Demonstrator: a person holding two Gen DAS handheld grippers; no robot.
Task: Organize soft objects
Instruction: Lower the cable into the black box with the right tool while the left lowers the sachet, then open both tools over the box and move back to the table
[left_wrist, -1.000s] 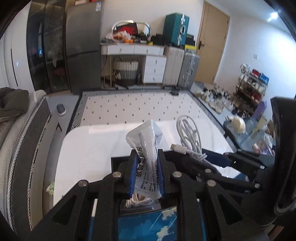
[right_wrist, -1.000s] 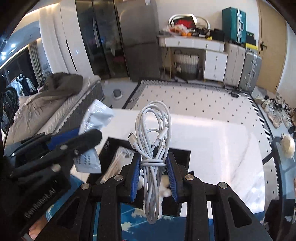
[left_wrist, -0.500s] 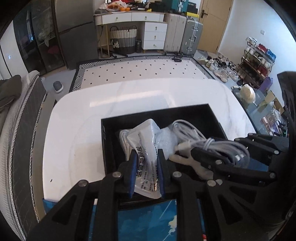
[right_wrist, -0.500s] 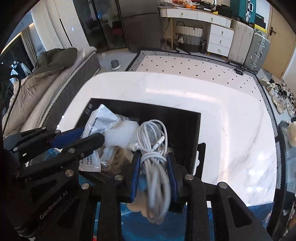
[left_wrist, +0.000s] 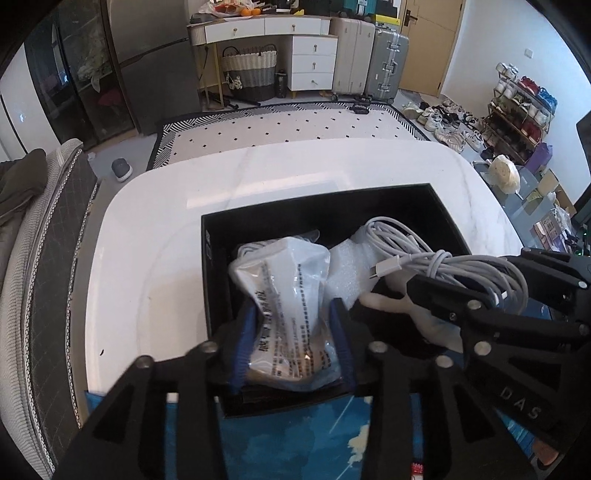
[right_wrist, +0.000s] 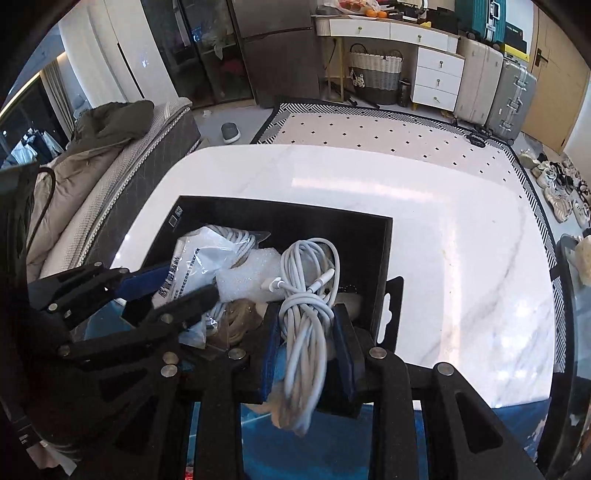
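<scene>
Black box (left_wrist: 439, 206) now under both tools — lowered from mid-air | left gripper (left_wrist: 293, 341) clamps plastic pouch (left_wrist: 284, 295) inside it | right gripper (right_wrist: 306, 354) clamps white cable (right_wrist: 308, 295) inside — release likely next

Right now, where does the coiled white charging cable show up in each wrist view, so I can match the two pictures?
Left wrist view: the coiled white charging cable lies right of centre, over the black box, running into the right tongs.
Right wrist view: it sits at lower centre, between the right tongs.
Shared landmark: the printed plastic bag in the left tongs, left of the cable in both.
</scene>
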